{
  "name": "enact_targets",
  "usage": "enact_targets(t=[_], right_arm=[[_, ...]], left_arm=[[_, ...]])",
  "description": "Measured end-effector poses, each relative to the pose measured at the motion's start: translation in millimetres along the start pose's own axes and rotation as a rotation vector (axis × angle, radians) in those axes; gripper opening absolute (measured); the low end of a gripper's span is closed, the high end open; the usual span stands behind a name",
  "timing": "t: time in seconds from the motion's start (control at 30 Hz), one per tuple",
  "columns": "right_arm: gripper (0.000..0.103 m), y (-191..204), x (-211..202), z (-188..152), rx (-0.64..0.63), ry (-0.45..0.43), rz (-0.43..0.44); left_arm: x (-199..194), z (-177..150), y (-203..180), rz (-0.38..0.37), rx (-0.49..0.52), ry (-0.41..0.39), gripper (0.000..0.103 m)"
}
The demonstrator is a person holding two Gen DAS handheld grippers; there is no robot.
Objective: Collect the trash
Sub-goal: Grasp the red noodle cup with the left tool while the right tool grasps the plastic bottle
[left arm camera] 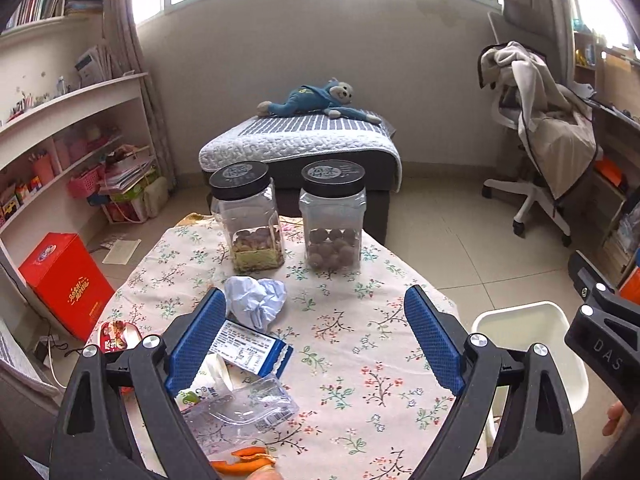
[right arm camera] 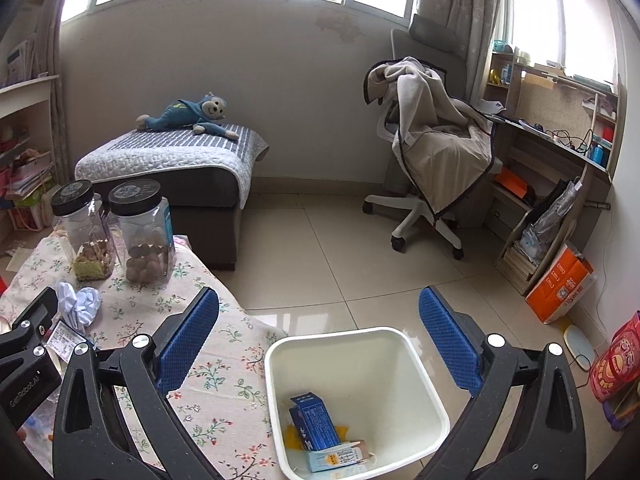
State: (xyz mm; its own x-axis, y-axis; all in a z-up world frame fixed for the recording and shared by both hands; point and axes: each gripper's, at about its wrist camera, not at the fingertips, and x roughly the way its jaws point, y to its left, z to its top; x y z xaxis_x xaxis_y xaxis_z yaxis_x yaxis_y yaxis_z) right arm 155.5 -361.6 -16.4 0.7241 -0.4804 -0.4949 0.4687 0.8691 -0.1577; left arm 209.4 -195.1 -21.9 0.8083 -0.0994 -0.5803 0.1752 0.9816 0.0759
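Observation:
On the floral tablecloth (left arm camera: 360,360) lie crumpled white paper (left arm camera: 256,296), a blue and white carton (left arm camera: 252,346), a clear plastic wrapper (left arm camera: 244,404), orange peel (left arm camera: 244,458) and a red packet (left arm camera: 118,334). My left gripper (left arm camera: 316,308) hangs open above the cloth, its left finger beside the carton, nothing pressed between the pads. Over the white bin (right arm camera: 424,364) on the floor my right gripper (right arm camera: 320,300) stands open and holds nothing. A blue box (right arm camera: 312,420) and a small drink carton (right arm camera: 340,458) lie in the bin. The paper (right arm camera: 82,304) shows at left there.
Two clear jars with black lids (left arm camera: 248,216) (left arm camera: 334,216) stand at the table's far edge. Behind it is a grey ottoman with a plush monkey (left arm camera: 316,98). A draped office chair (right arm camera: 432,152) and desk are at right, shelves and a red box (left arm camera: 66,280) at left.

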Motion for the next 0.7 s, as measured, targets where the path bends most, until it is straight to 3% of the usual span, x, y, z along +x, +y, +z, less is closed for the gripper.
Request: enact_targets(t=[0.2,0.3,0.5,0.6,0.7], right_arm=[[0.096,61.6,-6.5,2.0,-0.054,-0.006,0.077],[0.096,88.6,-5.5,5.6,-0.049,0.014,0.140],[0.096,149.8,-1.1,-5.8,-0.113,0.068,0.230],[0.096,174.3,1.7,-11.8,-0.159,0.091,0.258],[0.096,189.0,6.7,-16.5,-0.184,0.123,0.282]], left_arm=[[5.5,-4.5,55.7,0.083,-0.042,0.026,0.089],[14.0,-9.4,90.8,0.148,-0.068,0.074,0.092],[56.8,-31.2,172.5,0.286,-0.102,0.298,0.093],[79.1,-48.1,210.8,0.293,-0.138,0.417,0.093],[92.5,-60.2,251.3,0.219,-0.288,0.512,0.093]])
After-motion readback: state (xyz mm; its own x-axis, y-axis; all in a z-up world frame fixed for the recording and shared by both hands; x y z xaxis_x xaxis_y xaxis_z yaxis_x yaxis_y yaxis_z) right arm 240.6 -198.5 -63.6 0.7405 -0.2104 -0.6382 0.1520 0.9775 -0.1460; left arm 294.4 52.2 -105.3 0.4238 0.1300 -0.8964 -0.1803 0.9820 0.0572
